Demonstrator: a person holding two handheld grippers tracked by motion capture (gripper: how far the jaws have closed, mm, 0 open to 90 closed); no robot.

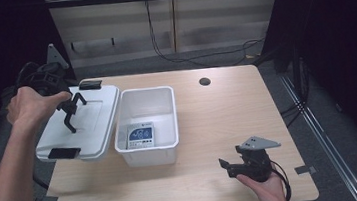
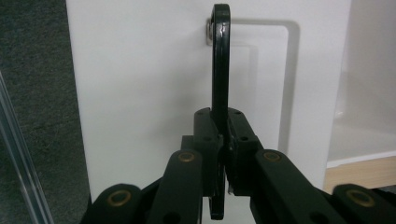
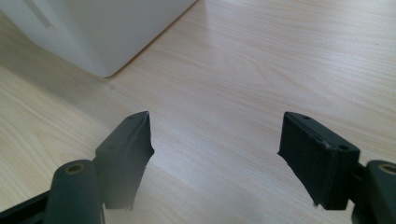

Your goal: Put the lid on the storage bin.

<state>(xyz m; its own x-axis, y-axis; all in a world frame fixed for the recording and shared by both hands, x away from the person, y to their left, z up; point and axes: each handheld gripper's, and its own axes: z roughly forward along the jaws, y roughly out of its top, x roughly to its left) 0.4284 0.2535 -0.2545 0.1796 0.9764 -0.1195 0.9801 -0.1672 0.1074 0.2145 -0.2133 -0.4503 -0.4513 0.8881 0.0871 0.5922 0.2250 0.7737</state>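
Lid (image 1: 81, 123): white, lies flat on the table's left edge, just beside the open bin (image 1: 146, 125), touching or nearly so along its right side. Its black handle (image 1: 74, 109) stands up from the lid's middle, and the left gripper (image 1: 69, 112) is clamped on it; in the left gripper view the jaws are closed tight around the handle (image 2: 220, 84) w/ the pivot pin visible at top. Right gripper (image 1: 234, 167) rests low near the table's front right, jaws wide apart, holding nothing.

Likely step: lift lid by handle and set it on the bin. To do it well: keep the pinch centred on the handle so the lid hangs level, lift straight up before moving over, line up corners w/ the bin rim, lower evenly. A card (image 1: 141, 135) sits inside the bin; shouldn't interfere. Black clips (image 1: 64, 152) at the lid ends may need pressing after.
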